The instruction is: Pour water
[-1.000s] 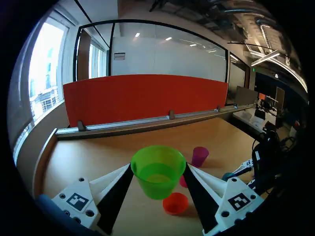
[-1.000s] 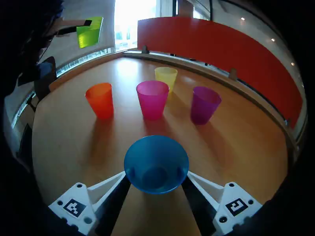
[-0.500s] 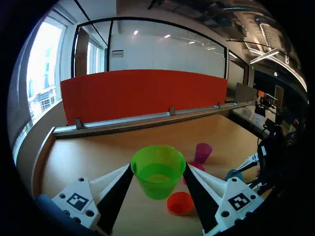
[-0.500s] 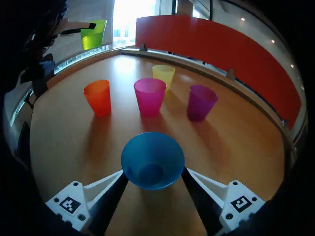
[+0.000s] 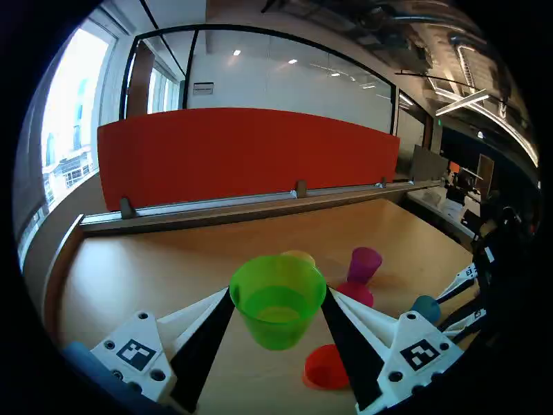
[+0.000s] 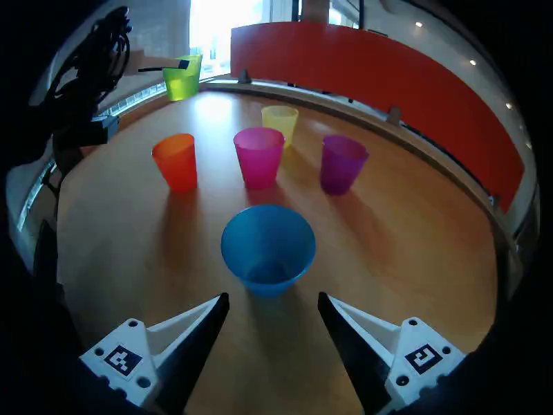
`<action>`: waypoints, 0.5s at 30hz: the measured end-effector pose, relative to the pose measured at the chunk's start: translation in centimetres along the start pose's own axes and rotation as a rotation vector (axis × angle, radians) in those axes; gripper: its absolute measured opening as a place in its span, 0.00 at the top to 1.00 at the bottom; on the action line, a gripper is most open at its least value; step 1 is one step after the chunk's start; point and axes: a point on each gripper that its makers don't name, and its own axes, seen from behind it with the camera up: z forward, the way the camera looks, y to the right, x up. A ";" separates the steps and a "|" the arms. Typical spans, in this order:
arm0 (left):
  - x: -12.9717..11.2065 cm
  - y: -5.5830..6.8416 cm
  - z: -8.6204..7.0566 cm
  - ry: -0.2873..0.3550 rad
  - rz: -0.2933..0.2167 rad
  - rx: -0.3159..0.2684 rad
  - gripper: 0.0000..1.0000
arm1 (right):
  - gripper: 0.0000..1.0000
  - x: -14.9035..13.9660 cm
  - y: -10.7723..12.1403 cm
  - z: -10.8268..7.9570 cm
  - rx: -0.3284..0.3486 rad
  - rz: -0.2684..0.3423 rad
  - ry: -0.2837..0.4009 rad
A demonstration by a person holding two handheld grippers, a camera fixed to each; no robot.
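My left gripper grips the green cup, upright at lower centre. My right gripper is open, with the blue cup standing free on the desk. I judge pouring not yet begun.

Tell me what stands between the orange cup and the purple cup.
The pink cup stands between the orange cup and the purple cup, apart from both, in the right gripper view.
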 end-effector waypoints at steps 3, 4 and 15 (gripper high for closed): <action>-0.7 -0.2 1.1 -0.006 0.002 -0.011 0.13 | 0.00 -0.5 0.0 -1.1 -0.014 0.015 -0.005; -1.0 -0.2 1.6 -0.011 0.005 -0.018 0.13 | 0.00 -0.6 -0.1 -1.4 -0.020 0.022 -0.006; -4.7 -0.9 5.6 -0.083 0.012 -0.061 0.13 | 0.00 -0.7 -0.2 -4.0 -0.068 0.082 -0.002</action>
